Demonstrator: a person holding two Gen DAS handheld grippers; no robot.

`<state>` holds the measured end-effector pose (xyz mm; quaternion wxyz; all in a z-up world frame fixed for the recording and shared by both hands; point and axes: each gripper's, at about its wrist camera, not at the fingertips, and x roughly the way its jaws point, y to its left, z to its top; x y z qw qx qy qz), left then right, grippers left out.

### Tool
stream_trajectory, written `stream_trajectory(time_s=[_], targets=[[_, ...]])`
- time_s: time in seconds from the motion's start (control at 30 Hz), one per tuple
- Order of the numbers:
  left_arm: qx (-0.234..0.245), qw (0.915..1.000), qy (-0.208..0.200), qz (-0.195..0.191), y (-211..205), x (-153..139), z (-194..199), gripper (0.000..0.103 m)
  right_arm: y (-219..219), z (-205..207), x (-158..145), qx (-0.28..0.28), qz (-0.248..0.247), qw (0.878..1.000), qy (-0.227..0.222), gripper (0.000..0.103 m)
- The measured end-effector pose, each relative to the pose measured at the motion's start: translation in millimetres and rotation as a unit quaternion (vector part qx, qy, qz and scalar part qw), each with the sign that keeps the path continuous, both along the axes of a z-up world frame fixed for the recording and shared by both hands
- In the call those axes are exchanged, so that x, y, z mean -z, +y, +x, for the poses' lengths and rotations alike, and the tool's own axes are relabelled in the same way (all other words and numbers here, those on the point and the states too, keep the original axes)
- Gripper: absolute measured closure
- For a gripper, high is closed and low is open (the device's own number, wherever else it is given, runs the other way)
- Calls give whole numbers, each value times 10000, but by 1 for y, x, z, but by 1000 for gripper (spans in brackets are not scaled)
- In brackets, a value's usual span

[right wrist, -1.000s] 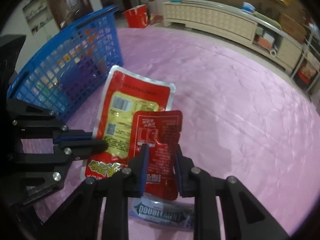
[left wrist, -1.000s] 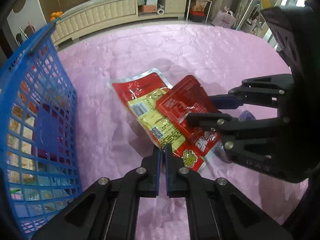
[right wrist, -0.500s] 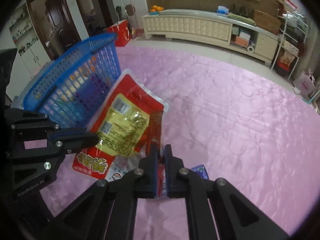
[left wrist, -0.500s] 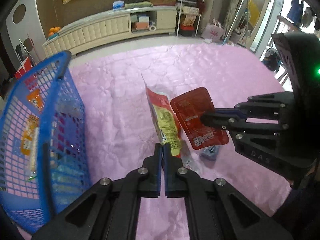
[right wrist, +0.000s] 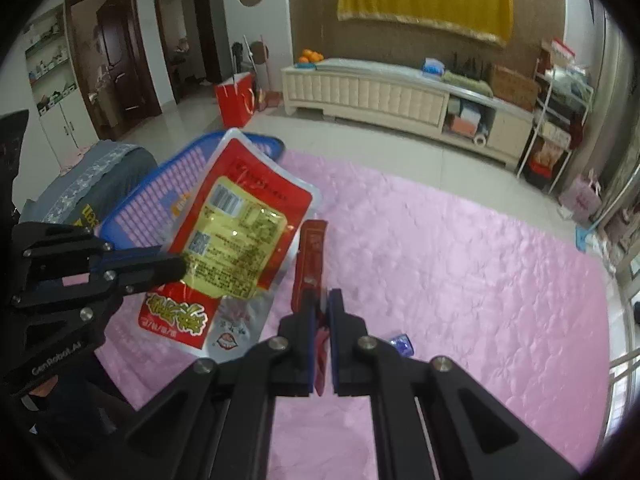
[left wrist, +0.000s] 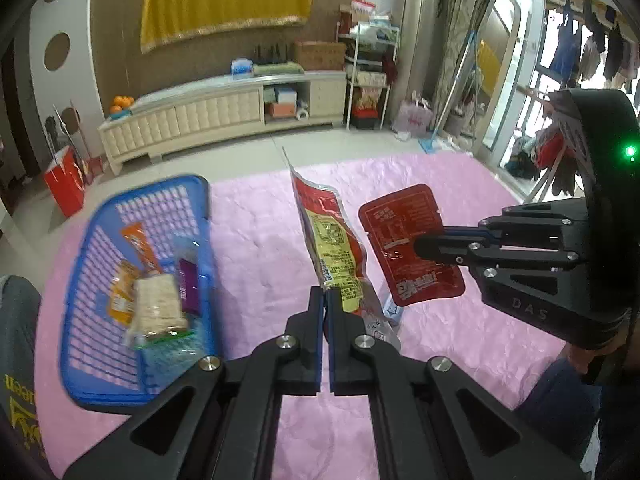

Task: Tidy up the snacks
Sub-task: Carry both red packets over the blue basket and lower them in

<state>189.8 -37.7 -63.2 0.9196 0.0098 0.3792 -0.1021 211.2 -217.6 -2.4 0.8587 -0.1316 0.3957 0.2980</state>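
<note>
Pouches hang lifted over the pink cloth (left wrist: 460,184): left gripper (left wrist: 325,298) pinches the yellow-and-red snack pouch (left wrist: 334,248) by its lower edge, right gripper (right wrist: 321,306) clamps the small red sachet (left wrist: 404,240). Both look light, floppy and slick; edge grips suit them, near the blue basket (left wrist: 200,208).

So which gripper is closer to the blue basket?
Left. The left gripper, shut on the big red-and-yellow packet, is just beside the blue basket. The right gripper, with the small red packet, is farther off.

Red-yellow snack pouch (left wrist: 336,248) and small red packet (left wrist: 404,248) held aloft, blue basket (left wrist: 200,216) part-filled
</note>
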Motion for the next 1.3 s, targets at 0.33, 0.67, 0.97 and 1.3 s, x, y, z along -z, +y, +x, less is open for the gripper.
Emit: stream_trajectory(time_s=[0.33, 0.67, 0.97, 1.3], targets=[[-322, 9985, -431, 37, 63, -43, -28, 102, 46, -9, -33, -176, 307, 9990, -270, 95], [-730, 9958, -543, 38, 134, -57, -39, 102, 100, -5, -31, -487, 380, 9977, -275, 95], [-846, 9960, -263, -143, 174, -28, -29, 102, 139, 7, -5, -584, 107, 9982, -52, 94], [-809, 9964, 68, -226, 198, 6, 1, 102, 170, 28, 18, -506, -202, 9983, 222, 94]])
